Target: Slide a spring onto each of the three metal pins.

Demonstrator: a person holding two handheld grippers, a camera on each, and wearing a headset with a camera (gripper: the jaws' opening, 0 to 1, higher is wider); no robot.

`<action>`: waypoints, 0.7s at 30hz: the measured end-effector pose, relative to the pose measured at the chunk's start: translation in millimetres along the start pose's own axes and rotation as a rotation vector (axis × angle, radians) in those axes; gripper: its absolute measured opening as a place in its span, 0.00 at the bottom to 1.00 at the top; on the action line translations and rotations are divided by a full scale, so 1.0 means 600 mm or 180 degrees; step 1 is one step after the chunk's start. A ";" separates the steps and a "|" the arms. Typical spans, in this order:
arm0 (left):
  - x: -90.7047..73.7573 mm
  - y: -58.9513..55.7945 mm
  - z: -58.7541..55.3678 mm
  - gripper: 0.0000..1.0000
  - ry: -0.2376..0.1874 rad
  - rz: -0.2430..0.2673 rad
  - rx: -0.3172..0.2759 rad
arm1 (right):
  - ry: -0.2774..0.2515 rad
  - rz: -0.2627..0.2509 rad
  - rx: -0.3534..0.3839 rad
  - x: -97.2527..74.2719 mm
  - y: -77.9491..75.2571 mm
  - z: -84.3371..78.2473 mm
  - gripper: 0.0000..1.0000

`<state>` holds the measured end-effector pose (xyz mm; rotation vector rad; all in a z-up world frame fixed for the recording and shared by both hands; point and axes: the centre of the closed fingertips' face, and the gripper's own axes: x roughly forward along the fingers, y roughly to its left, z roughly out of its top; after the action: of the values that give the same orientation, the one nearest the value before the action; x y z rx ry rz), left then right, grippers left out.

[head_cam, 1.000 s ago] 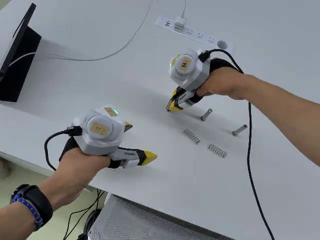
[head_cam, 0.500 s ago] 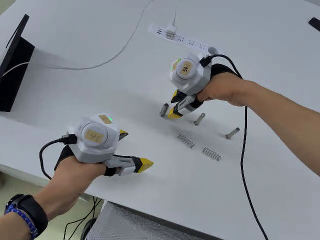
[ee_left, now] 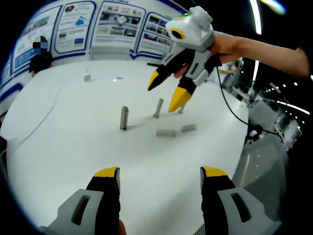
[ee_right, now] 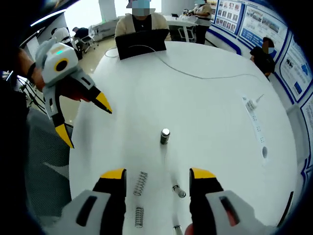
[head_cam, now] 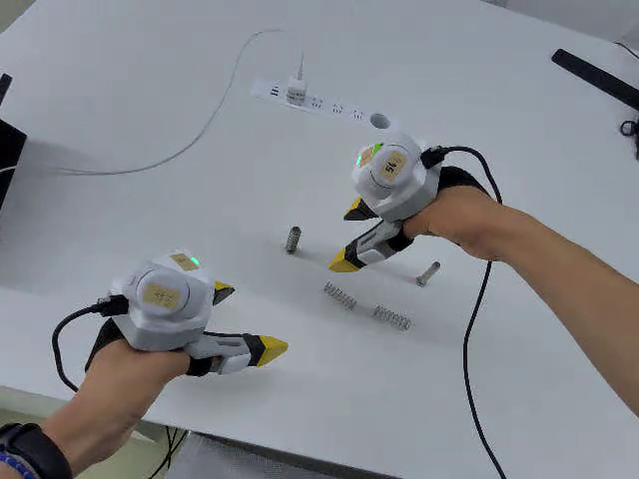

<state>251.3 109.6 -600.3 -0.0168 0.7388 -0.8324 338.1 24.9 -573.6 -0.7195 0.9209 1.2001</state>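
White counter (head_cam: 130, 90), left hand-held gripper (head_cam: 250, 319) down at 7 o'clock, jaws wide, empty. The spring-fitted pin (head_cam: 293, 239) stands upright mid-counter, two loose springs (head_cam: 339, 295) at its 4 o'clock. Right hand-held gripper (head_cam: 346, 238) at its 3 o'clock, also wide and empty, bare pin (head_cam: 427, 273) lying beyond.

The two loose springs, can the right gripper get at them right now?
Probably yes. The right gripper is open close by the loose springs, which lie bare on the table, and the left gripper sits well clear.
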 end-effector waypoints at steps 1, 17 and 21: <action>0.000 -0.001 0.000 0.68 0.0003 -0.0005 0.0003 | -0.0032 -0.0008 0.0016 -0.002 0.003 -0.002 0.54; 0.001 -0.007 0.015 0.70 0.0042 -0.0010 0.0106 | -0.0577 -0.0206 0.0710 -0.039 0.026 -0.044 0.63; 0.001 -0.007 0.018 0.70 0.0043 -0.0008 0.0110 | -0.0711 -0.0233 0.0903 -0.047 0.025 -0.058 0.65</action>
<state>255.1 103.8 -591.4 0.0189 0.7372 -0.8482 313.6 -14.4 -564.7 -0.3802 0.8482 1.0351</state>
